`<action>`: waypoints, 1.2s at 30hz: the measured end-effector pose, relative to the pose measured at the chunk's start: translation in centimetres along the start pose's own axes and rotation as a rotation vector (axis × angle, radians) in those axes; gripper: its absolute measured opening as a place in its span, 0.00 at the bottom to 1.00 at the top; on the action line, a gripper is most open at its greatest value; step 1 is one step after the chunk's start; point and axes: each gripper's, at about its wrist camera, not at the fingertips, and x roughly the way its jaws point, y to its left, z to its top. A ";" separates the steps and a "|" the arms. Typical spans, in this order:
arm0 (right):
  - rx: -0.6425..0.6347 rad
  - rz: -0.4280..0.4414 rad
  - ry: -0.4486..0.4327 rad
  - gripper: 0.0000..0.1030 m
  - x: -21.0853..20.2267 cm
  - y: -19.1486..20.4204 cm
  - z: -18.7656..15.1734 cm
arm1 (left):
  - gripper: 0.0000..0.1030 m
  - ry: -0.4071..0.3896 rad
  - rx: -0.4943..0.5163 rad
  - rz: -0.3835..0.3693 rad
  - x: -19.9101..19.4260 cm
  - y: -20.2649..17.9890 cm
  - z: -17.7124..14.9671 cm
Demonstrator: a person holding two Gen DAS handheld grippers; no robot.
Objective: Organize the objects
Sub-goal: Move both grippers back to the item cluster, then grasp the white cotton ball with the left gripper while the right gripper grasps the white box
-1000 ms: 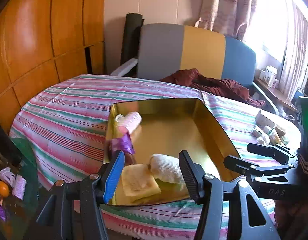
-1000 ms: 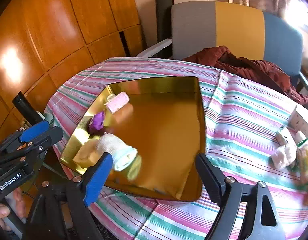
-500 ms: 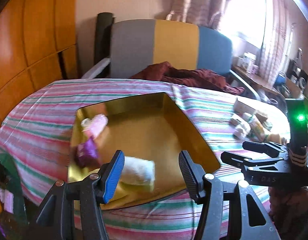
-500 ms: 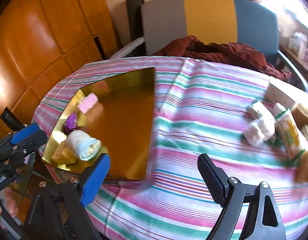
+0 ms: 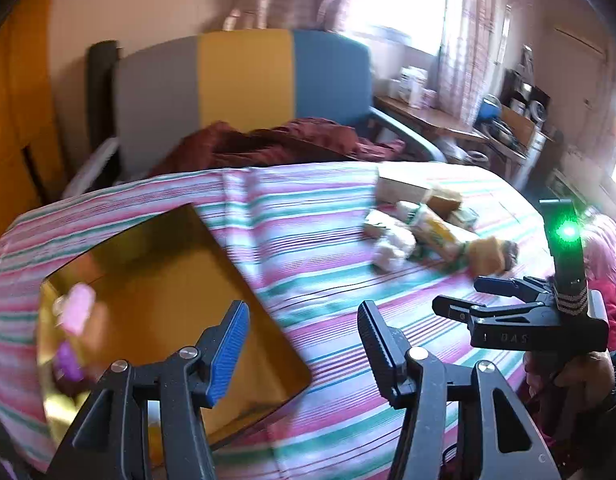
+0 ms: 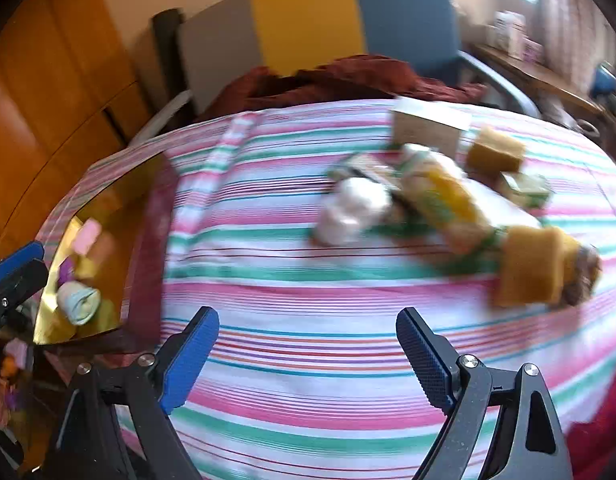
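While both jaws gape empty | gold tray (image 6: 146,248) left | blurred packets (image 6: 440,192) ahead | cloth between bare

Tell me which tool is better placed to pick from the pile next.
Right, probably. The right tool is open and empty, with the pile straight ahead. The left tool, also empty, points between the tray and the pile, which lies off to its right.

2 wrist cams, both angled down over the striped tablecloth (image 5: 308,240).
L cam sits close above the gold tray (image 5: 156,280); R cam looks nearer the item pile (image 6: 428,192). I see both in each view.
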 end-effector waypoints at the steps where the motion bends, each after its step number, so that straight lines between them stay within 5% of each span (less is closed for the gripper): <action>1: 0.014 -0.006 -0.002 0.88 -0.1 -0.6 0.1 | 0.56 0.005 0.012 -0.015 0.6 -0.6 0.4; 14: 0.131 -0.084 -0.018 0.90 -1.8 -7.0 1.6 | 0.56 0.162 0.022 -0.176 11.5 -6.7 4.2; 18: 0.100 -0.100 -0.023 0.90 -2.1 -8.0 3.6 | 0.56 0.184 0.037 -0.168 14.3 -7.6 4.8; 27: -0.128 -0.101 -0.032 0.90 1.7 -9.3 13.5 | 0.56 0.184 0.057 -0.208 18.0 -8.8 6.3; 36: -0.432 -0.118 0.152 0.91 11.1 -8.2 21.1 | 0.55 0.222 0.057 -0.231 21.0 -8.9 6.4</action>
